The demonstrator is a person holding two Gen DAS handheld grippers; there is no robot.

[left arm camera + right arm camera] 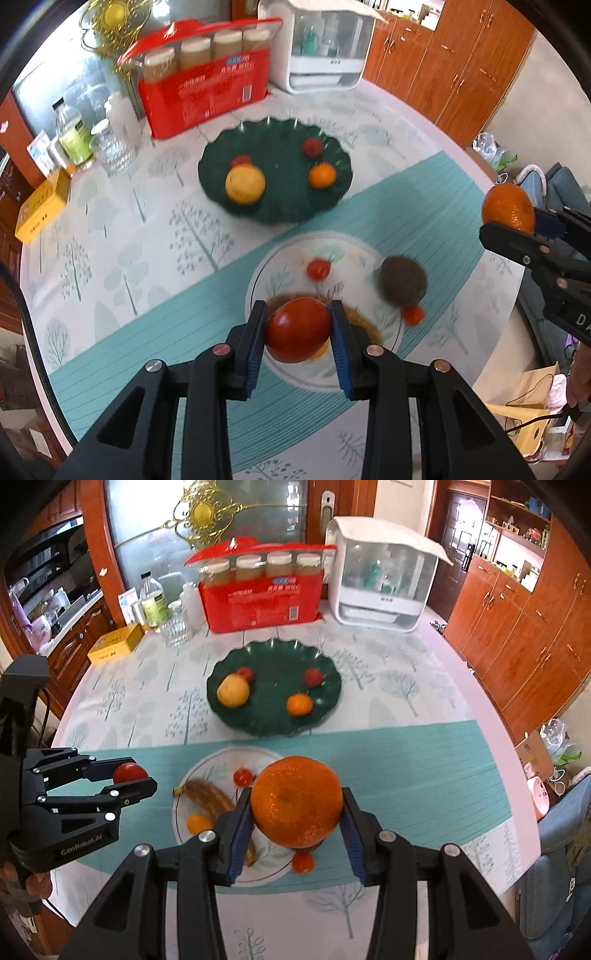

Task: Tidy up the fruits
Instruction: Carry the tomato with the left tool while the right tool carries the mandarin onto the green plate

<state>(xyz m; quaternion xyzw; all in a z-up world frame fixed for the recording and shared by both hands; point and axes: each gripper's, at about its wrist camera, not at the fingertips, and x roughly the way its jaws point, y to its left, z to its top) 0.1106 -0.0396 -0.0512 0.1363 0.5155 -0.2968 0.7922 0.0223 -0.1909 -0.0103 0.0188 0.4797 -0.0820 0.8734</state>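
My left gripper (pixel 297 317) is shut on a red tomato (pixel 298 332), held above the white plate (pixel 288 254). My right gripper (pixel 295 797) is shut on a big orange (pixel 297 801), also above that plate. The white plate (pixel 199 764) carries a browned banana (pixel 208 795), a small yellow-orange fruit (pixel 197 822), small red tomatoes (pixel 243 776) and a dark round fruit (pixel 402 282). Farther back, the green plate (pixel 273 720) holds a yellow fruit (pixel 232 690), a small orange (pixel 299 704) and two small red fruits (pixel 313 676).
Along the table's far side stand a red box of jars (pixel 258 602), a white appliance (pixel 384 587), bottles (pixel 153 600), a glass (pixel 176 626) and a yellow box (pixel 114 642). Wooden cabinets (pixel 517 627) line the right. The round table's edge curves close on both sides.
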